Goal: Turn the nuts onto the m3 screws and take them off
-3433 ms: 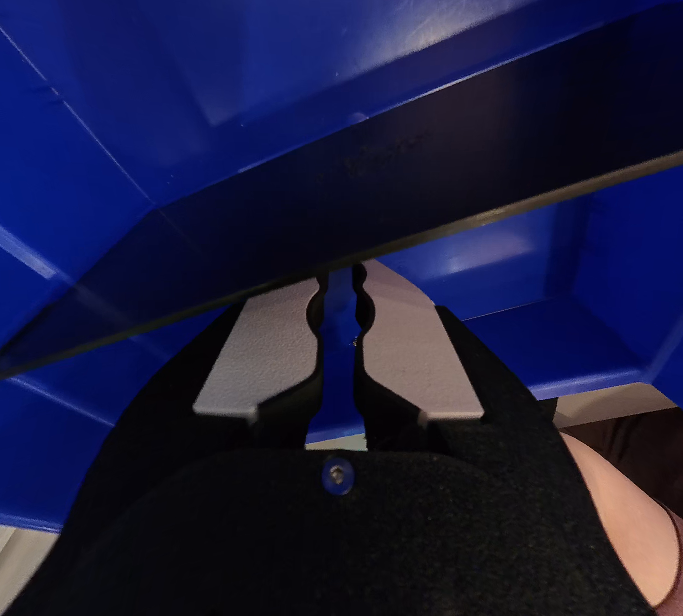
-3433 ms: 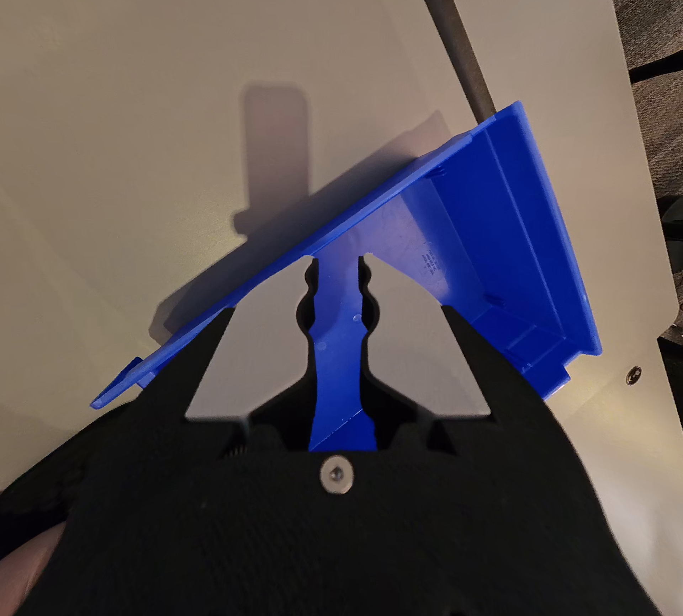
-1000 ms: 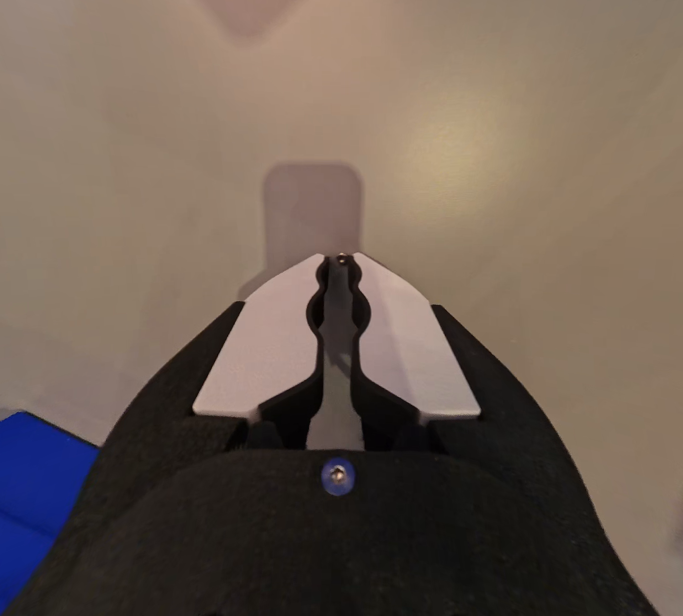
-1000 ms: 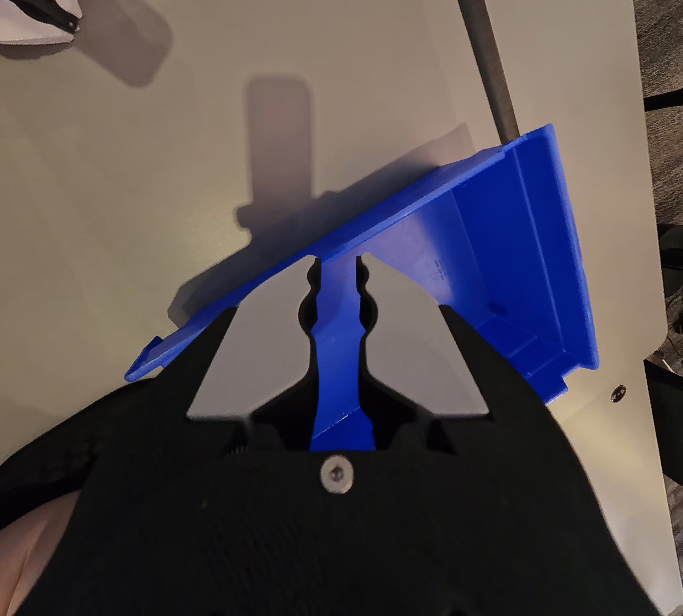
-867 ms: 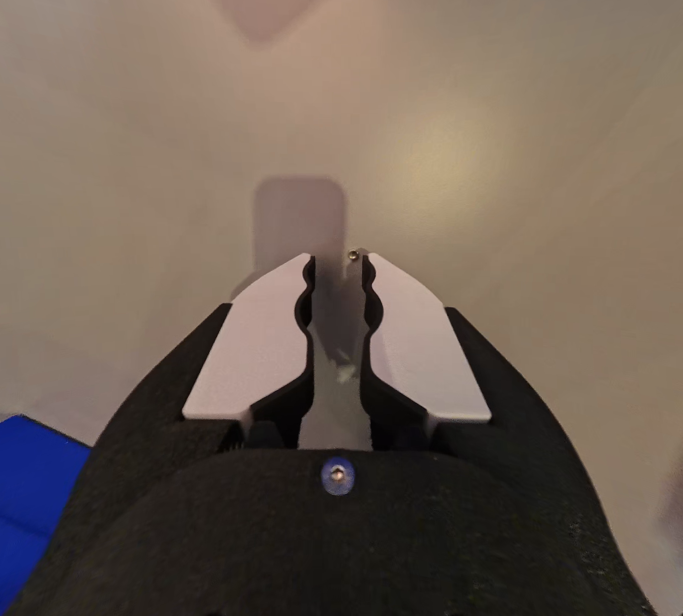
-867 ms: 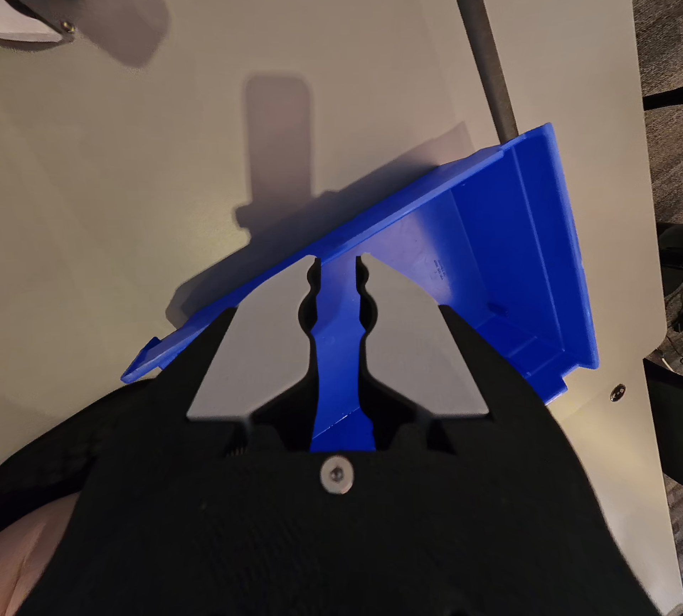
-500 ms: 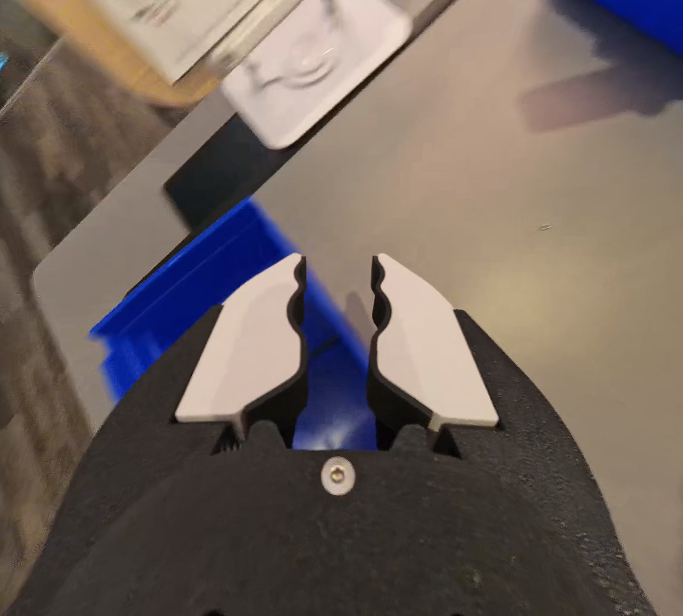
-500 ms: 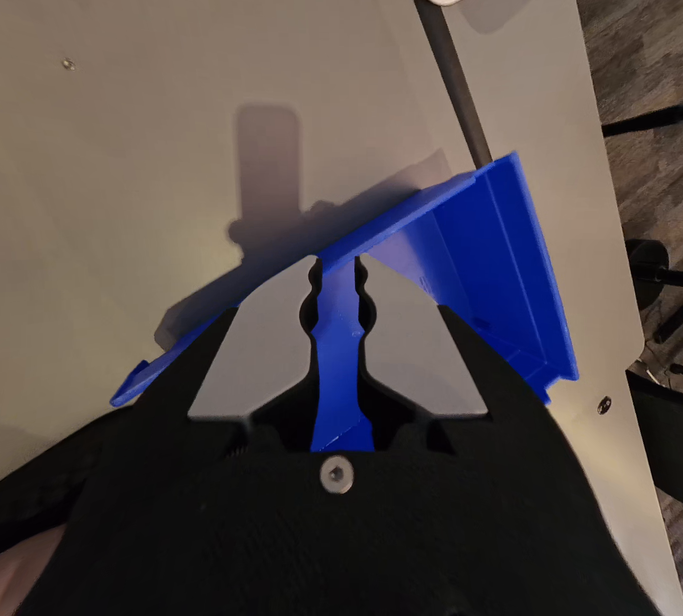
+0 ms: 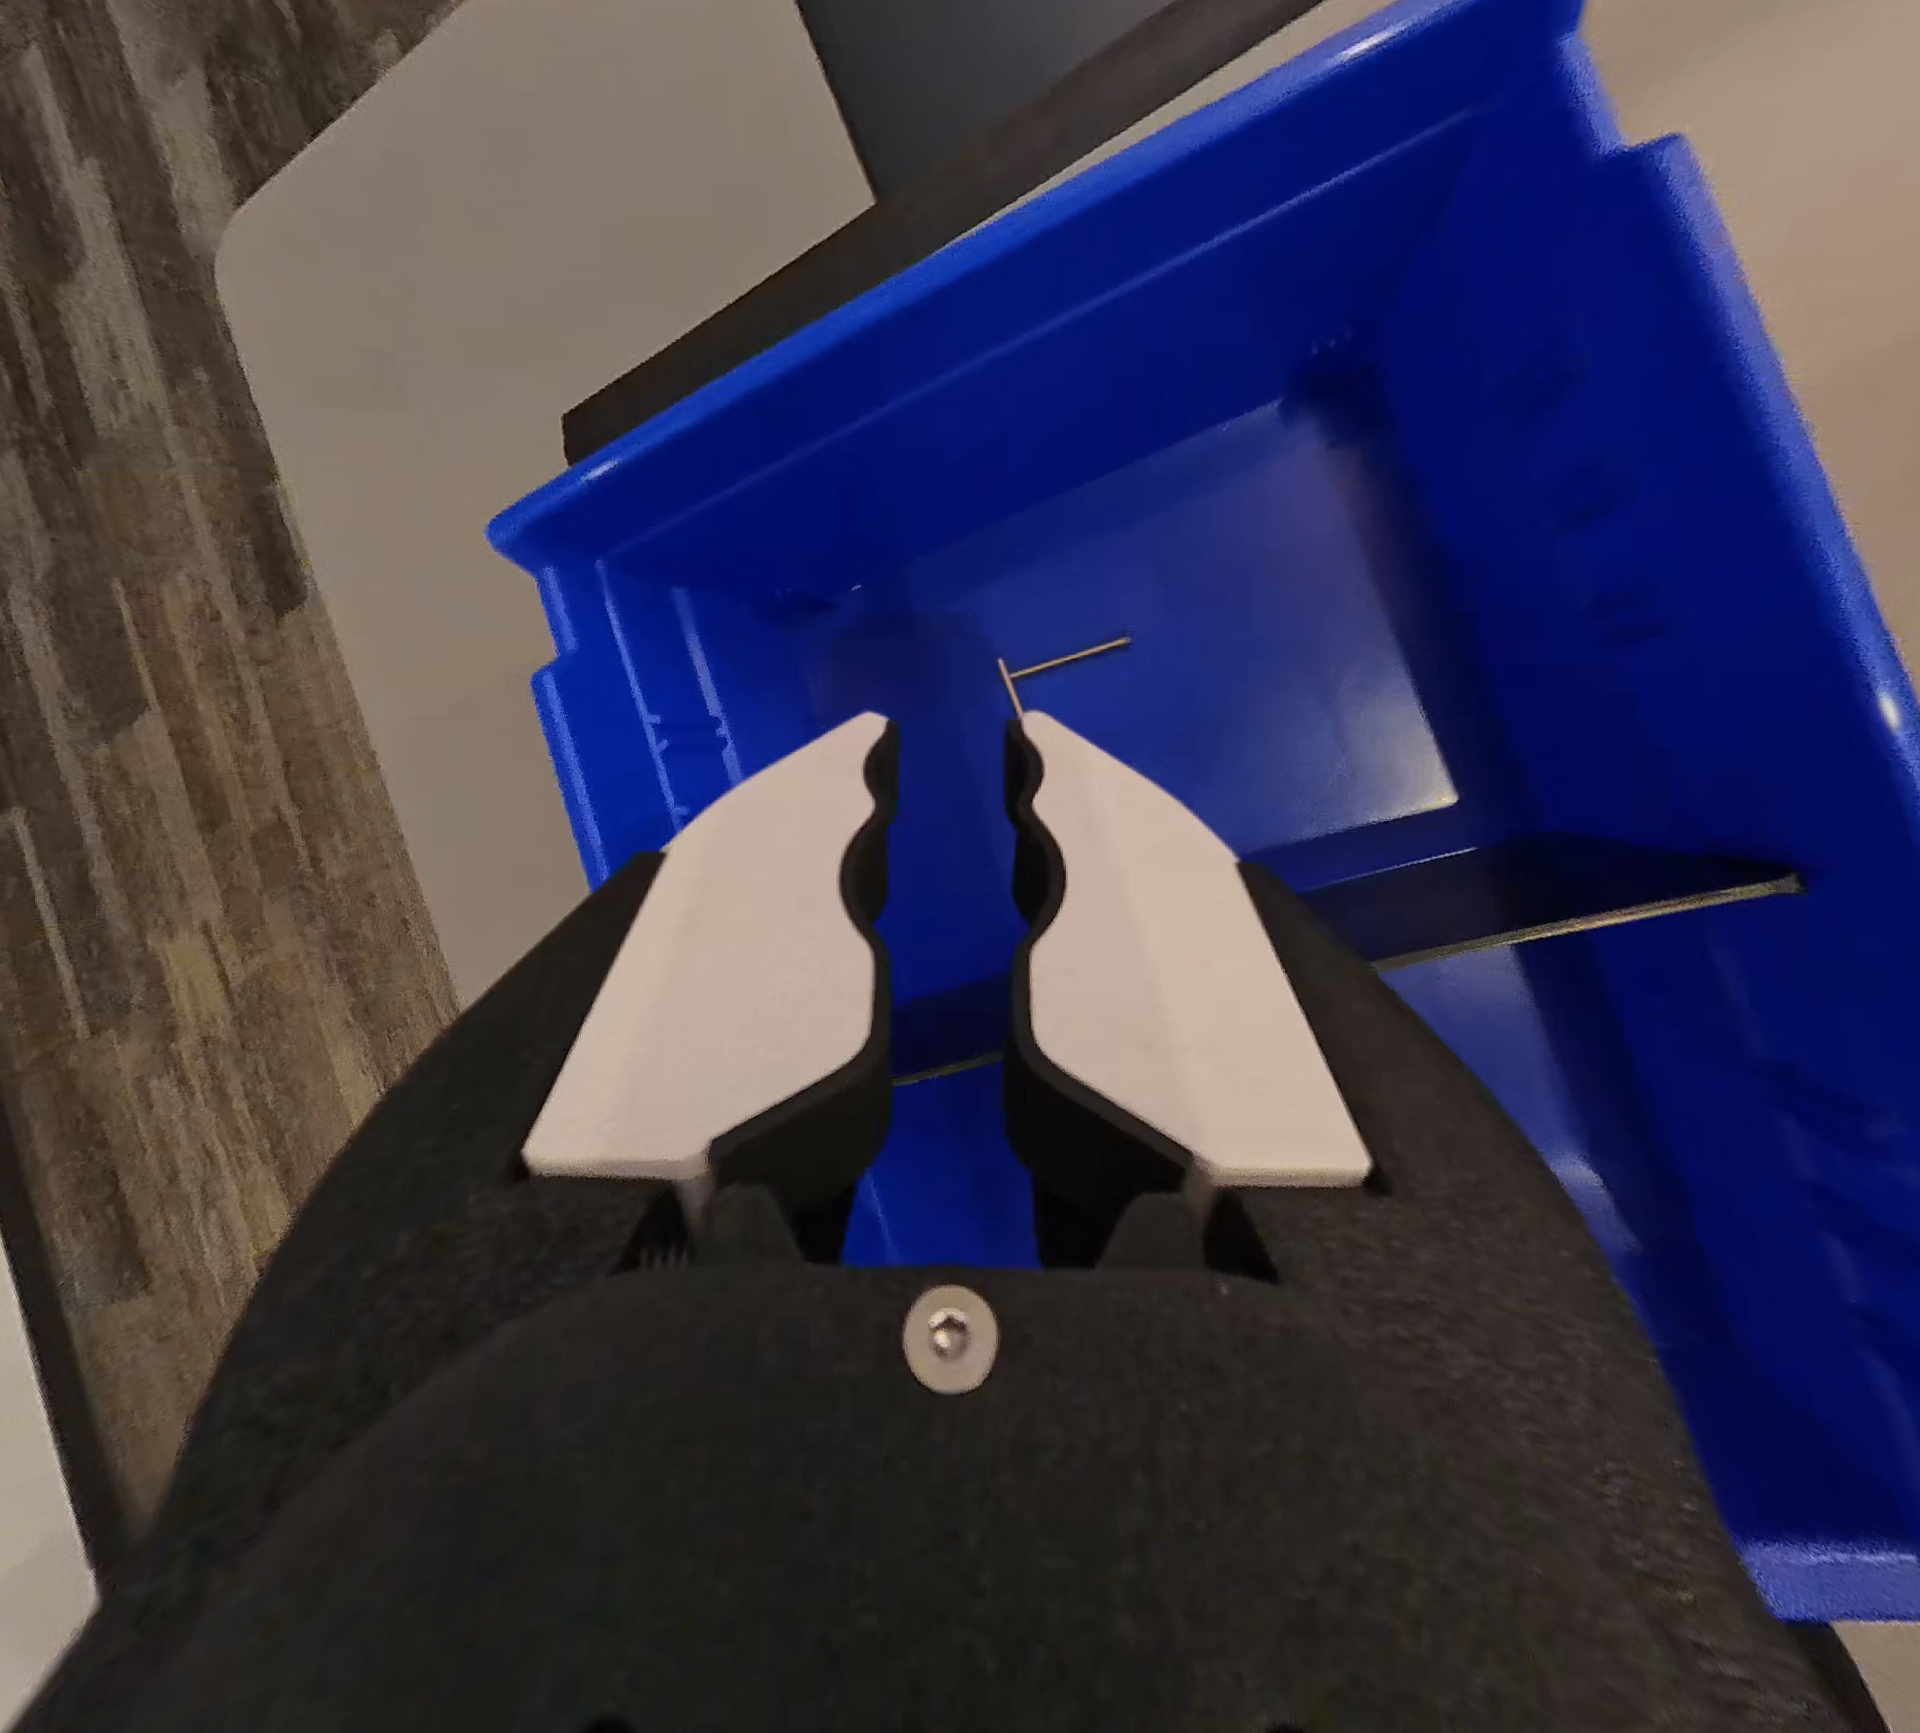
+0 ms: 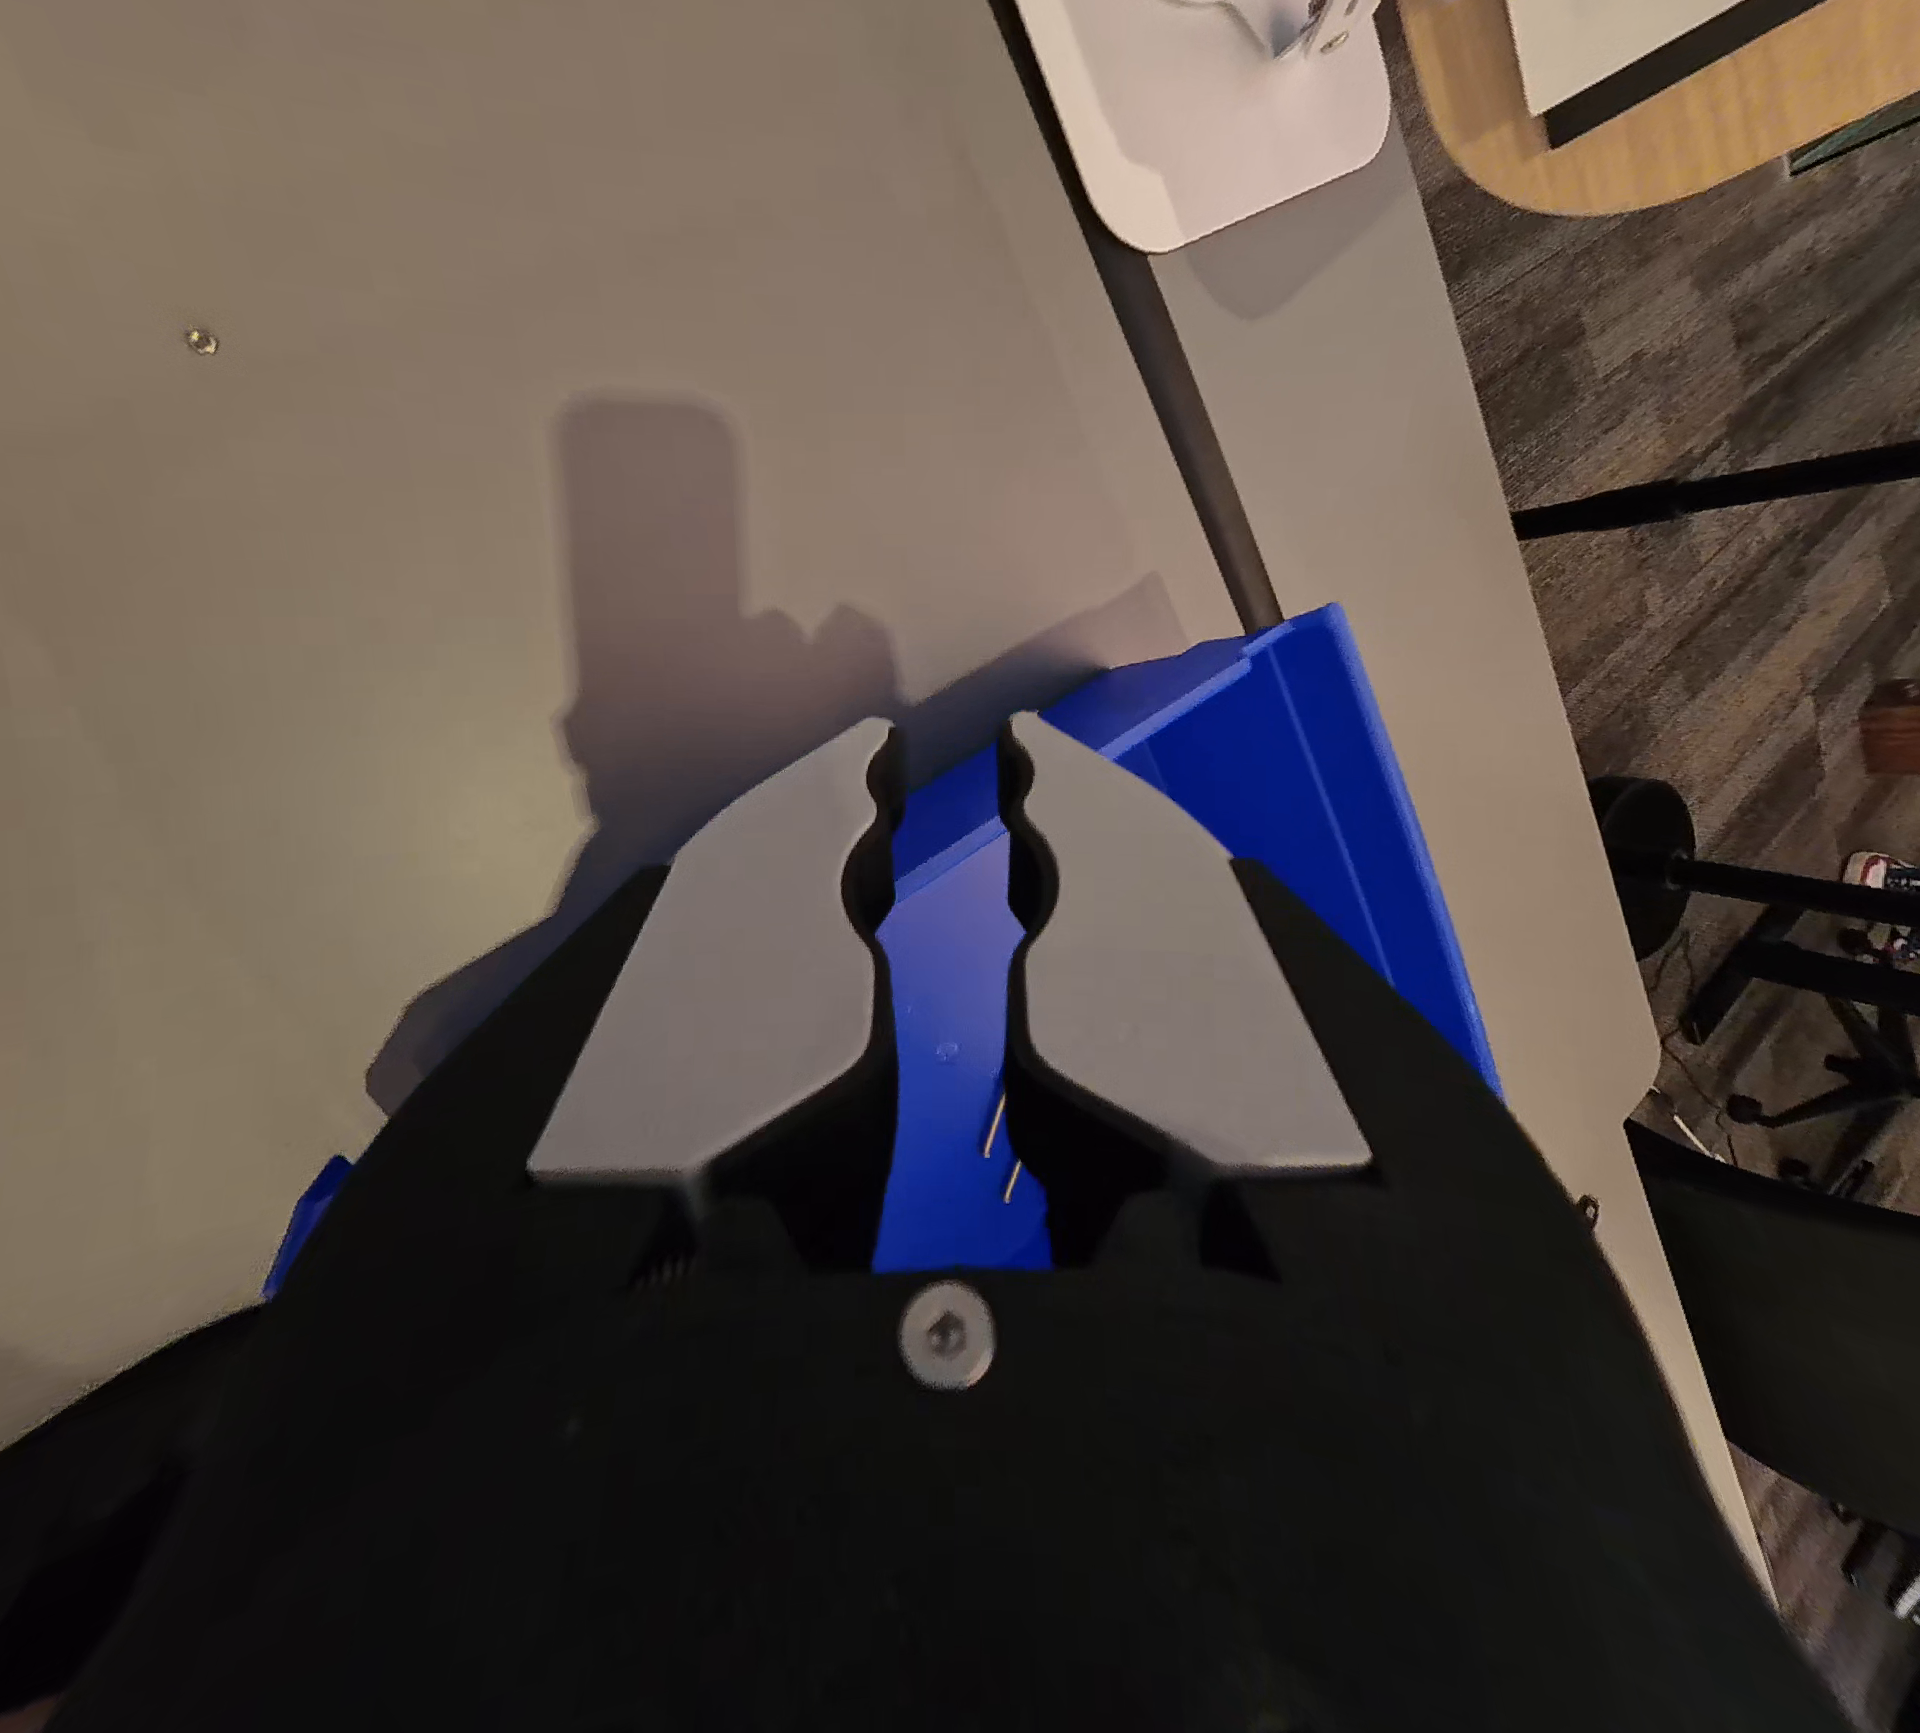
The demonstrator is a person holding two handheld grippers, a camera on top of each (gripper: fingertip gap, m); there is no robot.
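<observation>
You are working over a grey table (image 10: pixel 520 125), with wood-grain flooring (image 9: pixel 125 540) showing past its edge at 9 o'clock in the left wrist view. A blue bin (image 9: pixel 1558 540) is sitting on the table, a dark divider (image 9: pixel 1507 894) crossing its inside. A white pad (image 10: pixel 1195 21) is lying at 1 o'clock in the right wrist view. Your left gripper (image 9: pixel 945 722) is hovering over the bin, jaws apart, empty. Your right gripper (image 10: pixel 951 727) is hanging above the bin's edge, jaws apart, empty. A small nut (image 10: pixel 202 342) is lying on the bare table at 10 o'clock, well apart from the bin.
</observation>
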